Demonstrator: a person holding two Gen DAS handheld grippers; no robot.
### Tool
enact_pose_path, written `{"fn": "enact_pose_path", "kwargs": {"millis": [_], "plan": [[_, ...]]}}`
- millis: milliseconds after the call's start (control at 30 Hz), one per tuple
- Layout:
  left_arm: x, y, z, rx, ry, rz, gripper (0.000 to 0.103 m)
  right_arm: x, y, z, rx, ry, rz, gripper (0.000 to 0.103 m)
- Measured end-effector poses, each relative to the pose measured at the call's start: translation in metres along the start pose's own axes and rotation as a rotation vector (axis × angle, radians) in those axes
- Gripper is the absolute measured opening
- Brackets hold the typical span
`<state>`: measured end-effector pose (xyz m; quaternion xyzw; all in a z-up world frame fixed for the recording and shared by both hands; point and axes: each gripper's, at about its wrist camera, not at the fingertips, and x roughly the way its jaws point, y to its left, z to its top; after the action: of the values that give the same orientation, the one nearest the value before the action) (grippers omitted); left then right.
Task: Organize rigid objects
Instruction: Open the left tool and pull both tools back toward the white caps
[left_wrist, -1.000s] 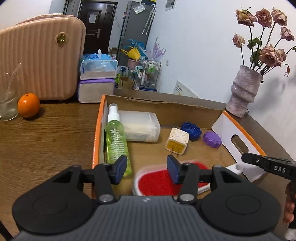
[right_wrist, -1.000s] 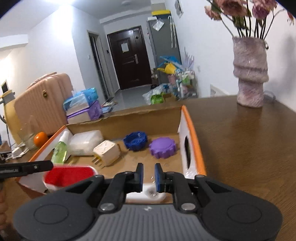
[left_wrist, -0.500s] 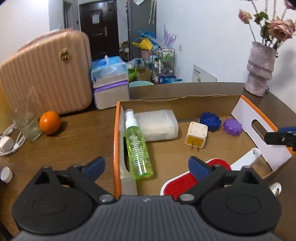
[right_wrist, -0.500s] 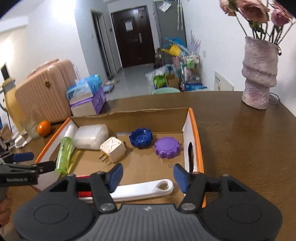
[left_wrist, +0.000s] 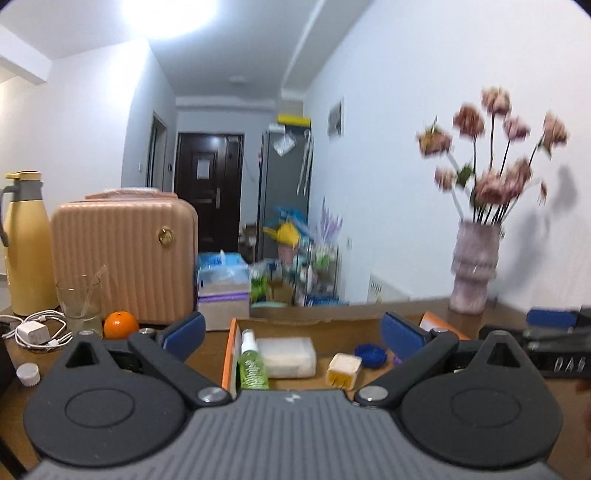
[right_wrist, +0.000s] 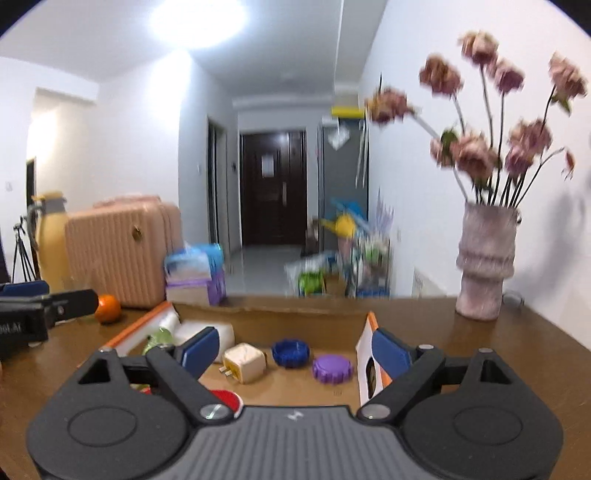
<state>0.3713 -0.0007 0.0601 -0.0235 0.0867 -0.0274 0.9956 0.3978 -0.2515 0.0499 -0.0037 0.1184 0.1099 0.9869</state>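
A cardboard box (left_wrist: 228, 354) with orange edges sits on the wooden table. In it lie a green spray bottle (left_wrist: 252, 363), a white plastic case (left_wrist: 286, 356), a cream plug adapter (left_wrist: 343, 370) and a blue cap (left_wrist: 370, 355). The right wrist view shows the box (right_wrist: 364, 338) with the adapter (right_wrist: 243, 362), blue cap (right_wrist: 290, 352), purple cap (right_wrist: 332, 368) and part of a red brush (right_wrist: 226, 400). My left gripper (left_wrist: 292, 334) is open and empty, held back above the box's near side. My right gripper (right_wrist: 295, 349) is open and empty too.
A pink suitcase (left_wrist: 123, 258), yellow thermos (left_wrist: 26, 243), glass (left_wrist: 79, 304), orange (left_wrist: 119, 325), white charger with cable (left_wrist: 35, 330) and tissue packs (left_wrist: 221, 288) stand at the left and back. A vase of dried flowers (left_wrist: 474, 271) stands at the right back corner.
Both grippers have opened wide, let go of the red brush and its white handle in the box, and pulled back and tilted up.
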Motion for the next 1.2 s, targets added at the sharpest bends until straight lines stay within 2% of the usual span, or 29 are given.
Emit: {"fn": "enact_pose_path", "kwargs": {"millis": [167, 433, 567, 667, 833, 933, 1067, 1133, 1200], "plan": [[-0.033, -0.002, -0.004, 0.009, -0.057, -0.023, 0.103, -0.028, 0.005, -0.010, 0.052, -0.040, -0.002, 0.090], [-0.088, -0.001, -0.022, 0.034, -0.078, -0.023, 0.103, -0.078, 0.018, -0.032, 0.050, -0.066, -0.029, 0.091], [-0.132, 0.001, -0.039, 0.054, -0.091, -0.014, 0.103, -0.114, 0.028, -0.047, 0.023, -0.056, -0.011, 0.098], [-0.172, 0.004, -0.053, 0.052, -0.087, -0.054, 0.103, -0.149, 0.040, -0.063, -0.005, -0.086, 0.003, 0.099], [-0.243, 0.005, -0.075, 0.134, -0.111, -0.123, 0.103, -0.200, 0.062, -0.087, -0.060, -0.095, 0.018, 0.101], [-0.271, 0.007, -0.091, 0.142, -0.092, -0.147, 0.103, -0.229, 0.071, -0.100, -0.004, -0.088, 0.013, 0.103], [-0.291, 0.010, -0.106, 0.134, -0.068, -0.182, 0.103, -0.260, 0.082, -0.118, 0.064, -0.111, -0.074, 0.103], [-0.294, 0.009, -0.107, 0.141, -0.080, -0.185, 0.103, -0.271, 0.089, -0.126, 0.089, -0.124, -0.143, 0.103], [-0.295, 0.010, -0.105, 0.131, -0.100, -0.177, 0.103, -0.277, 0.091, -0.132, 0.123, -0.133, -0.168, 0.103]]}}
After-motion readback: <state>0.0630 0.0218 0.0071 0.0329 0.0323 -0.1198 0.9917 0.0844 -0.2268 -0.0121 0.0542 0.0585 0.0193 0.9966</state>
